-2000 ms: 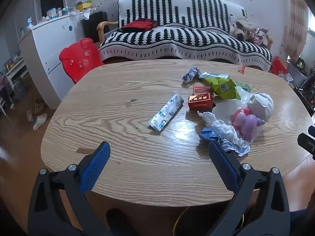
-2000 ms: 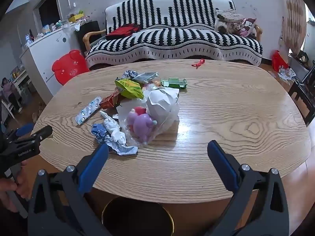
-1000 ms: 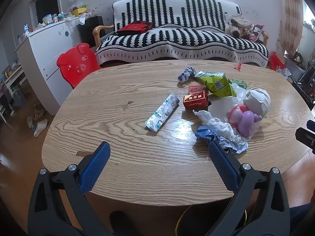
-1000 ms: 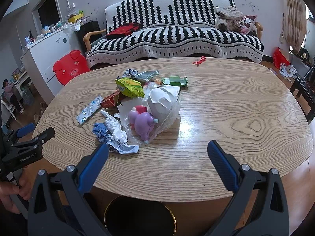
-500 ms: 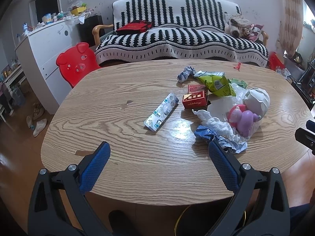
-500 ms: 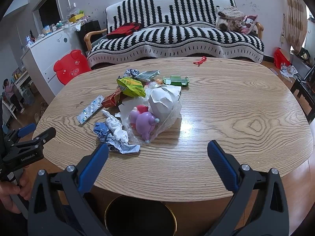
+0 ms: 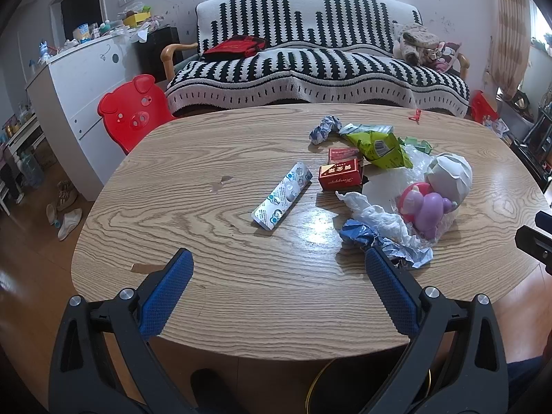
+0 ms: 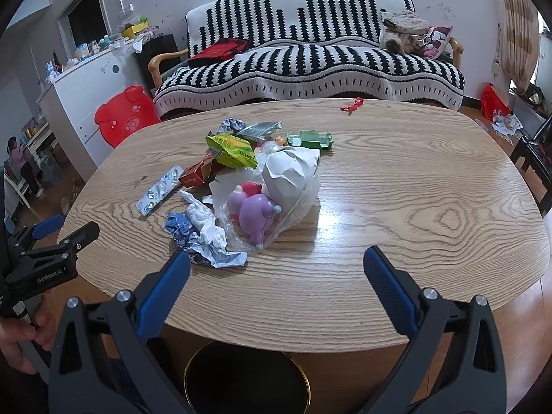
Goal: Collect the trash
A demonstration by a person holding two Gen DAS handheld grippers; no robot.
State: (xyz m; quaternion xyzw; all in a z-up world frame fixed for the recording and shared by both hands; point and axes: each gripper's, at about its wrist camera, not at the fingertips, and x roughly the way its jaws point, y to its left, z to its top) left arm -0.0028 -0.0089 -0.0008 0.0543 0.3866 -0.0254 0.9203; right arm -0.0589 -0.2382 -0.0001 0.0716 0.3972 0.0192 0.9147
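Trash lies scattered on the oval wooden table (image 7: 214, 265): a blister pack (image 7: 283, 199), a red carton (image 7: 340, 174), a green snack bag (image 7: 377, 147), crumpled tissue with blue wrapper (image 7: 379, 229) and a clear bag holding purple and pink toys (image 7: 426, 207). My left gripper (image 7: 277, 262) hovers open above the near table edge, empty. The right gripper (image 8: 276, 262) is also open and empty, just right of the crumpled tissue (image 8: 207, 231) and near the toy bag (image 8: 265, 207). A round black bin with a gold rim (image 8: 246, 376) stands under the table's near edge.
A striped sofa (image 7: 310, 65) stands behind the table, with a red piggy chair (image 7: 132, 115) and a white cabinet (image 7: 79, 82) at the left. A green box (image 8: 310, 139) and a small red scrap (image 8: 352, 105) lie farther back on the table. A hand (image 8: 17, 341) holds the left gripper.
Both views have shifted slightly; the trash sits a little farther left and nearer in the frames. Both grippers stay open and nothing on the table has moved.
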